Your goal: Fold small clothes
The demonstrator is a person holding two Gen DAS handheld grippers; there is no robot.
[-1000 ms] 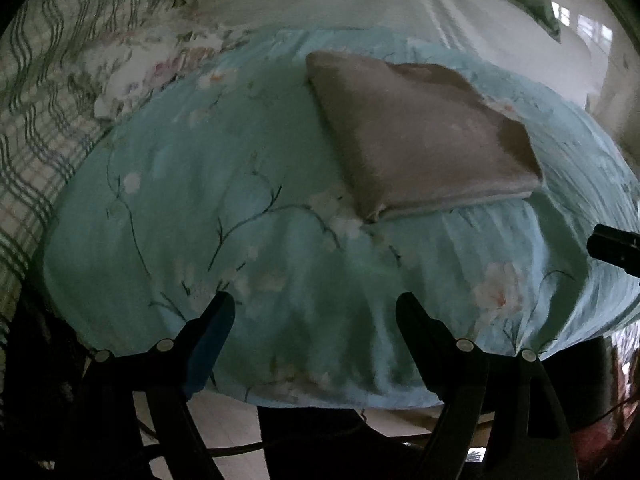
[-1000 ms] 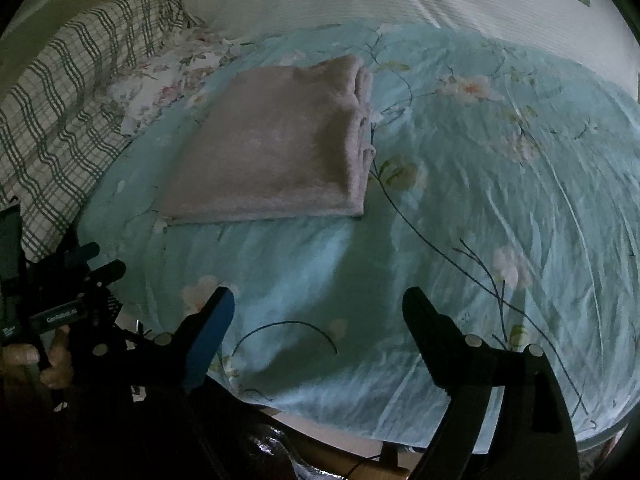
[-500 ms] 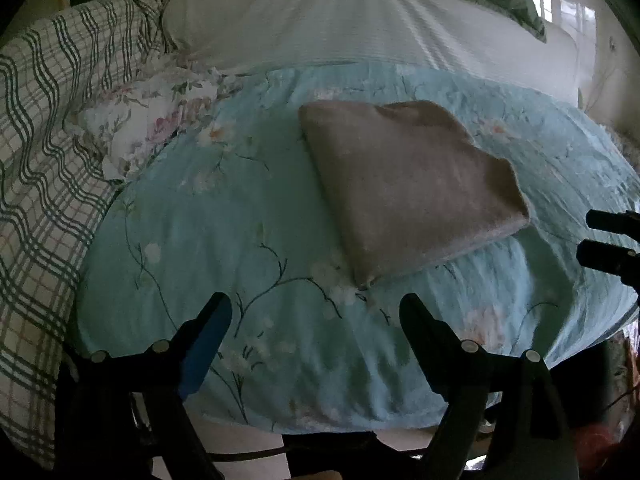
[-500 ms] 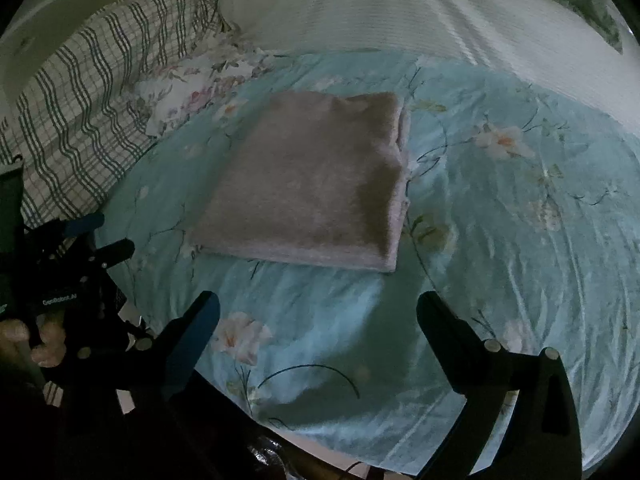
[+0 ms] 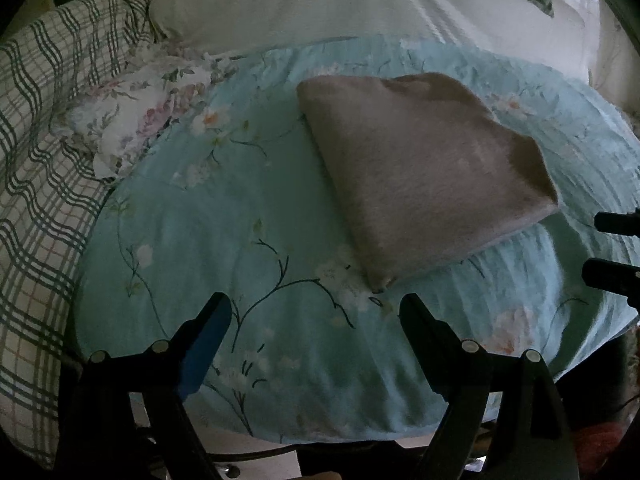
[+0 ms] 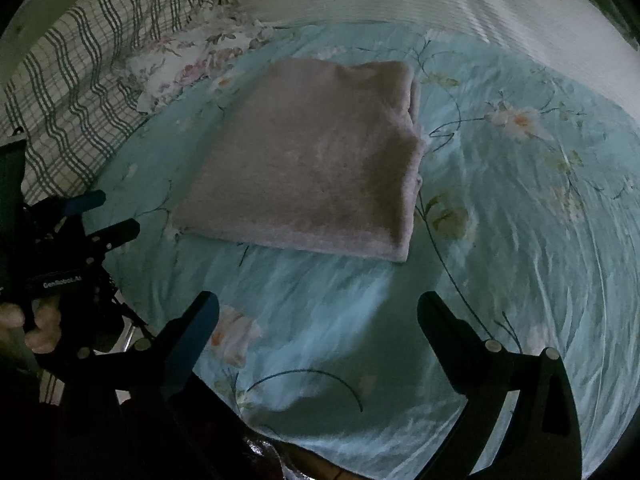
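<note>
A folded grey-beige garment (image 5: 420,172) lies flat on the light blue floral sheet (image 5: 240,220); it also shows in the right wrist view (image 6: 316,156). My left gripper (image 5: 316,316) is open and empty, hovering over the sheet just short of the garment's near corner. My right gripper (image 6: 318,312) is open and empty, above the sheet in front of the garment's near edge. The left gripper also shows at the left of the right wrist view (image 6: 102,214), and the right gripper's fingers (image 5: 616,222) show at the right edge of the left wrist view.
A floral cloth (image 5: 136,116) lies bunched at the sheet's left, beside a green plaid blanket (image 5: 36,132). A white striped bedcover (image 5: 340,4) lies behind. The sheet's front edge (image 5: 320,428) drops off below the grippers.
Both grippers have moved forward towards the garment, which now looks larger and lower in both views. Both stay open and empty. The garment has not moved.
</note>
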